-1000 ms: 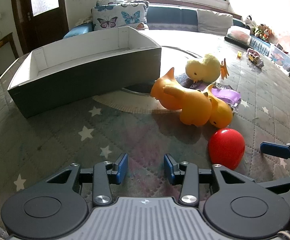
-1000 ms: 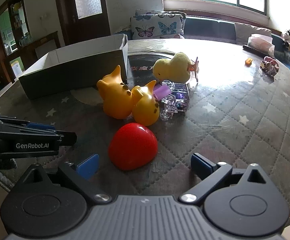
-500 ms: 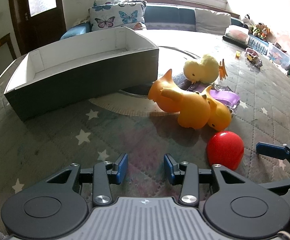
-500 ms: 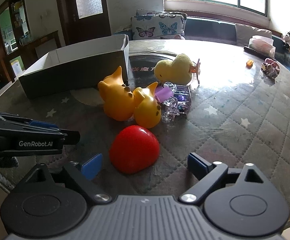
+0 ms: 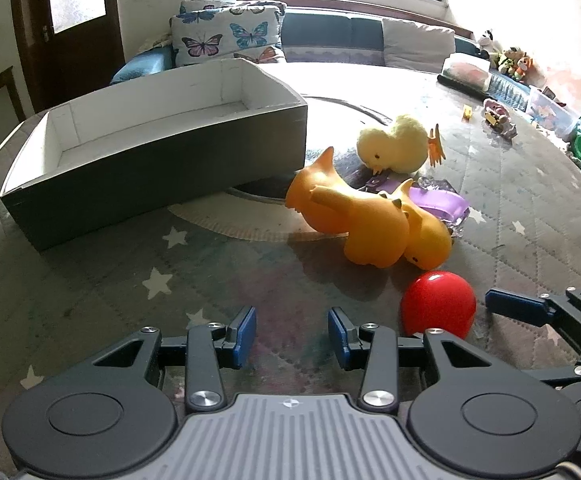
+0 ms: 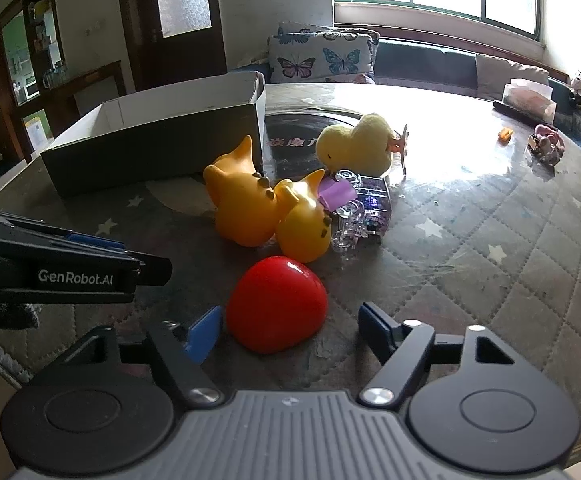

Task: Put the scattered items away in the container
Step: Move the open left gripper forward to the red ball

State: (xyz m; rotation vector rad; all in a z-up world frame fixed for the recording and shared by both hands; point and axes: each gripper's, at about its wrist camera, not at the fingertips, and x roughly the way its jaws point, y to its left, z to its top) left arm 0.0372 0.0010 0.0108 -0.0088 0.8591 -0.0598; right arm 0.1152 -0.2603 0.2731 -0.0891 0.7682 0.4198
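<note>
A red heart-shaped toy (image 6: 276,304) lies on the table between the open fingers of my right gripper (image 6: 290,330), not gripped; it also shows in the left wrist view (image 5: 438,304). Behind it lie two orange rubber toys (image 6: 246,208) (image 5: 354,216), a clear and purple toy (image 6: 354,208) and a yellow plush chick (image 6: 354,146) (image 5: 394,144). The grey box (image 5: 150,160) (image 6: 154,148) with a white inside stands empty at the left. My left gripper (image 5: 292,332) is open and empty, low over the table, left of the red toy.
The round table has a quilted star cloth (image 5: 90,280) with a near edge close to both grippers. Small toys (image 6: 546,144) and a tissue box (image 6: 528,96) lie at the far right. A sofa with butterfly cushions (image 5: 226,36) stands behind.
My right gripper has moved forward, so the red toy now sits between its fingers. My left gripper has lifted slightly; the toys have not moved.
</note>
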